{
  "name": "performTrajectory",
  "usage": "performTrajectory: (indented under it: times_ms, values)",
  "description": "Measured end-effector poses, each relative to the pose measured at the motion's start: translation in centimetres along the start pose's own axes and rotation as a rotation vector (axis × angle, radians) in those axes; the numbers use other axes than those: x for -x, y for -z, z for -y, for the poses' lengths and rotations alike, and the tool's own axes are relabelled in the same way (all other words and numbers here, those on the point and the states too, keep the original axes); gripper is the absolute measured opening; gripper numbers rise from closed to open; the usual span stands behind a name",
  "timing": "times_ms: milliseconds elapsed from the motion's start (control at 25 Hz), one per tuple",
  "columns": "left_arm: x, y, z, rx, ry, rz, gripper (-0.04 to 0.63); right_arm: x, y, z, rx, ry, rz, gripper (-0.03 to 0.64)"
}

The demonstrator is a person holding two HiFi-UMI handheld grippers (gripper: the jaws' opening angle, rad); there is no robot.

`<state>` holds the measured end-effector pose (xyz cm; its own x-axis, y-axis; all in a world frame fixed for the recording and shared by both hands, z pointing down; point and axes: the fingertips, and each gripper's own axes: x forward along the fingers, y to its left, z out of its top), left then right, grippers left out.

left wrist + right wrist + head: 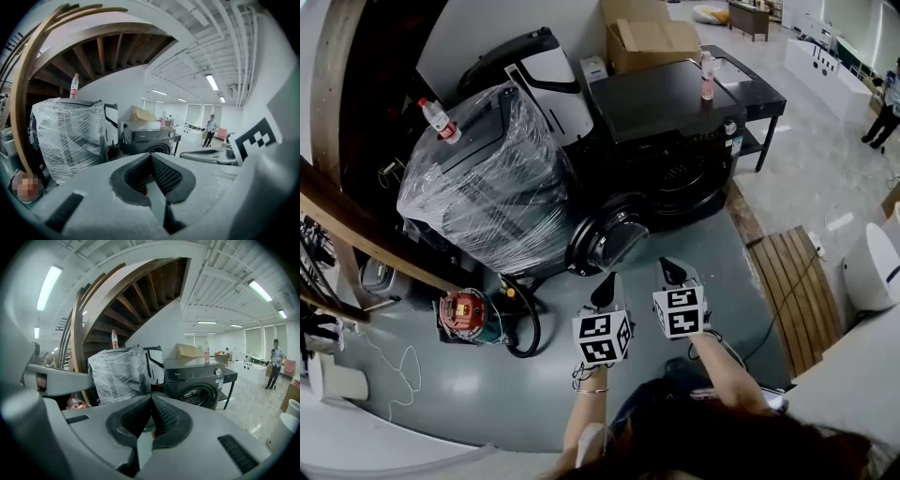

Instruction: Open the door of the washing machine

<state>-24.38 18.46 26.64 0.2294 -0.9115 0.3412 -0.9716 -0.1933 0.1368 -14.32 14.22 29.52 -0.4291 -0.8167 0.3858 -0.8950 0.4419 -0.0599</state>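
Note:
A black front-loading washing machine (675, 122) stands ahead of me; it also shows as the washing machine (147, 139) in the left gripper view and the washing machine (197, 380) in the right gripper view. Its round door (617, 240) hangs swung out to the left, and the drum opening (199, 396) is bare. My left gripper (605, 287) and right gripper (674, 272) hover side by side just short of the door, touching nothing. The left gripper (151, 157) has its pads together with nothing between them. So does the right gripper (151, 400).
A plastic-wrapped appliance (487, 183) with a water bottle (439, 119) on top stands left of the machine. A pink bottle (707, 77) is on the machine's top, a cardboard box (652, 37) behind. A red tool (464, 314), a black hose (525, 323) and wooden slats (792, 281) lie on the floor.

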Motion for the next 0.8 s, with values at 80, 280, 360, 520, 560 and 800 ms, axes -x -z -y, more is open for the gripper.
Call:
performTrajectory:
  times_ms: [80, 280, 360, 520, 560, 800]
  values:
    - [0.5, -0.9, 0.3, -0.009, 0.018, 0.014, 0.014, 0.9, -0.7, 0.2, 0.002, 0.017, 0.017, 0.000]
    - [1.7, -2.7, 0.7, -0.030, 0.044, 0.045, 0.014, 3.0, -2.7, -0.1, 0.024, 0.030, 0.077, 0.000]
    - [2.1, -3.3, 1.1, -0.033, 0.053, 0.055, 0.014, 3.9, -3.7, -0.2, 0.041, 0.027, 0.106, 0.000]
    - [3.0, -4.2, 2.2, -0.045, 0.072, 0.073, 0.014, 5.3, -5.2, -0.3, 0.084, 0.023, 0.144, 0.000]
    - [3.3, -4.3, 2.4, -0.047, 0.075, 0.078, 0.014, 5.8, -5.5, -0.3, 0.095, 0.024, 0.155, 0.000]
    - [5.0, -5.6, 3.9, -0.069, 0.086, 0.113, 0.014, 8.7, -7.0, 0.1, 0.125, 0.038, 0.199, 0.000]
